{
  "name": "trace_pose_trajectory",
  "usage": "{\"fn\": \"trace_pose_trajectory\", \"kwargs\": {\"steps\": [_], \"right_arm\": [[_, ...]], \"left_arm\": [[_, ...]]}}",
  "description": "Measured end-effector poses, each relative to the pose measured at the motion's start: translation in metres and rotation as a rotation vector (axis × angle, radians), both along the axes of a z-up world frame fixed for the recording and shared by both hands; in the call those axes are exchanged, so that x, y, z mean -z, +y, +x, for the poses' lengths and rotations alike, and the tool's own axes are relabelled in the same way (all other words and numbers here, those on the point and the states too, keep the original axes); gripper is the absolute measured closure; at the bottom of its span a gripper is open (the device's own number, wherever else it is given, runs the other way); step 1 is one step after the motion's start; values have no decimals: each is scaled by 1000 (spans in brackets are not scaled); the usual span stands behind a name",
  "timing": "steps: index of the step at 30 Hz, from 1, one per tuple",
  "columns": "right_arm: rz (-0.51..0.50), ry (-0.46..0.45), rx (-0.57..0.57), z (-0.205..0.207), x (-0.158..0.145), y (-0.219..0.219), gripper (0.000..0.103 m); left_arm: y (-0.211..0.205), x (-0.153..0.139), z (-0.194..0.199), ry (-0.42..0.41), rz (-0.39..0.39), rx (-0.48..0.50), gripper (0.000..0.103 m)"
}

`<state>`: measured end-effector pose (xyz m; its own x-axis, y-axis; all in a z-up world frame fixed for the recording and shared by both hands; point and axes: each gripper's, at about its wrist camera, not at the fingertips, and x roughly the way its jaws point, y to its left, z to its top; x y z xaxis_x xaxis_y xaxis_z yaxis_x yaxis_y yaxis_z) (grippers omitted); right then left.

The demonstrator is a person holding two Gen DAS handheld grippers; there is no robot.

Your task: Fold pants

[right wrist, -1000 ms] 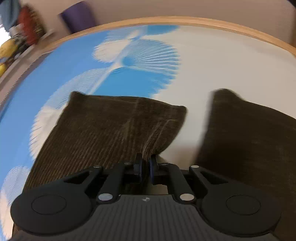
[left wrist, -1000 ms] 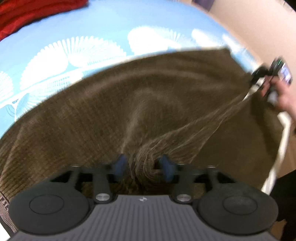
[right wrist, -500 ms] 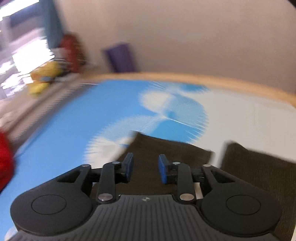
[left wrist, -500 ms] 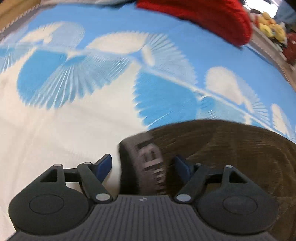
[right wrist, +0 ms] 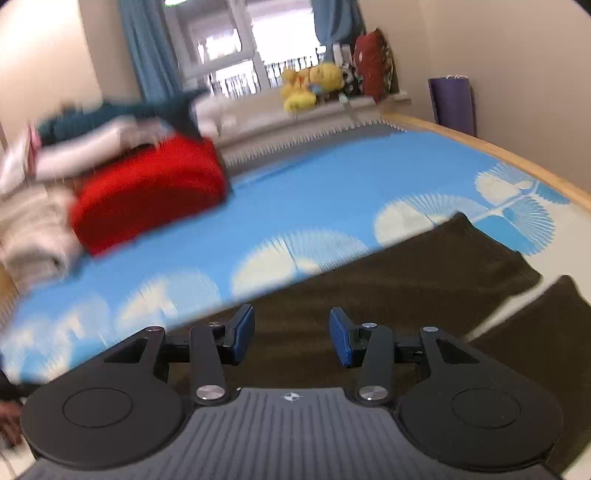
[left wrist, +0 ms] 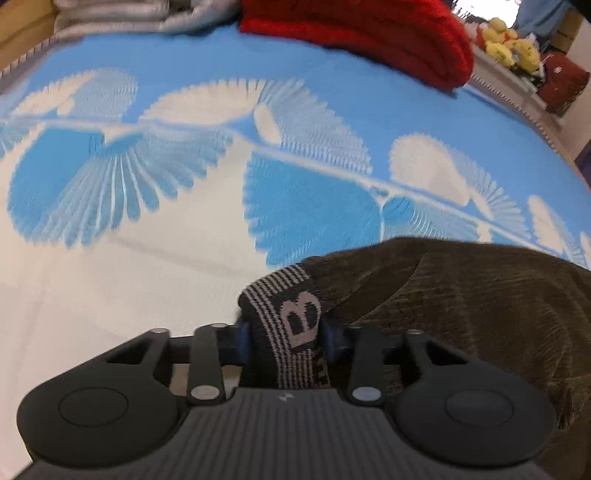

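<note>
The left gripper (left wrist: 282, 341) is clamping its blue pads on the striped elastic waistband (left wrist: 291, 325) of the brown corduroy pants (left wrist: 461, 302), which are lying bunched to the right on the blue-and-white patterned bedspread (left wrist: 184, 166), with a red knitted garment (left wrist: 369, 33) sitting far beyond.

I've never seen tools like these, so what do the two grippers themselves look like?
Both look alike: the left gripper and right gripper have matte black linkage arms with silver pivot screws, two round black discs, a ribbed grey body bearing a small white logo, and blue finger pads. No cables show.
</note>
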<state>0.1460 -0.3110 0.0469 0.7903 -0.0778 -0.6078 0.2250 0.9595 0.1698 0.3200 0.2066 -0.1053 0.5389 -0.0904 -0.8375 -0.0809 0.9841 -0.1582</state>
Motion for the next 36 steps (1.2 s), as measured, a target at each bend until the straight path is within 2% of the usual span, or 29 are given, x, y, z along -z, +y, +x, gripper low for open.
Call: {"fn": "trace_pose_trajectory", "kwargs": {"steps": [2, 3, 5, 7, 9, 11, 14, 16, 19, 21, 23, 24, 25, 27, 28, 33, 36], "right_arm": [[26, -7, -25, 2, 3, 4, 57], [3, -6, -28, 4, 3, 8, 57], [-24, -7, -37, 4, 4, 11, 57], [-19, 9, -47, 1, 6, 13, 57], [-2, 15, -61, 2, 6, 13, 57], [-12, 11, -87, 1, 4, 17, 57], [-24, -14, -119, -7, -2, 22, 57], [0, -27, -124, -10, -7, 23, 57], [34, -64, -139, -20, -16, 25, 57], [32, -73, -149, -27, -21, 27, 56], [39, -86, -166, -36, -25, 27, 56], [30, -93, -171, -40, -26, 27, 56], [15, -97, -172, -44, -28, 26, 56], [4, -99, -158, -52, -30, 22, 56], [17, -98, -152, -54, -31, 19, 56], [59, -87, -123, -63, -32, -1, 56], [96, -69, -90, -66, -28, -14, 55]], "left_arm": [[-2, -13, -2, -57, 73, 3, 66], [0, -18, -3, -67, 94, -32, 66], [5, -22, -3, -46, 106, -84, 64], [9, -26, -4, -11, 103, -96, 58], [11, -44, -12, -34, 77, -95, 51], [11, -66, -28, -49, 55, -93, 45], [11, -95, -54, -35, 69, -134, 44], [13, -112, -80, -32, 74, -119, 42], [14, -123, -127, -48, 89, -71, 28], [15, -115, -158, -30, 76, -32, 25], [19, -95, -181, 7, 67, -29, 25], [22, -79, -190, 64, 81, -31, 25], [23, -62, -193, 166, 117, -28, 27], [24, -44, -198, 254, 174, -25, 29], [25, -40, -199, 262, 177, -17, 28], [19, -30, -195, 294, 84, 35, 28], [6, -25, -191, 294, 99, 76, 28]]}}
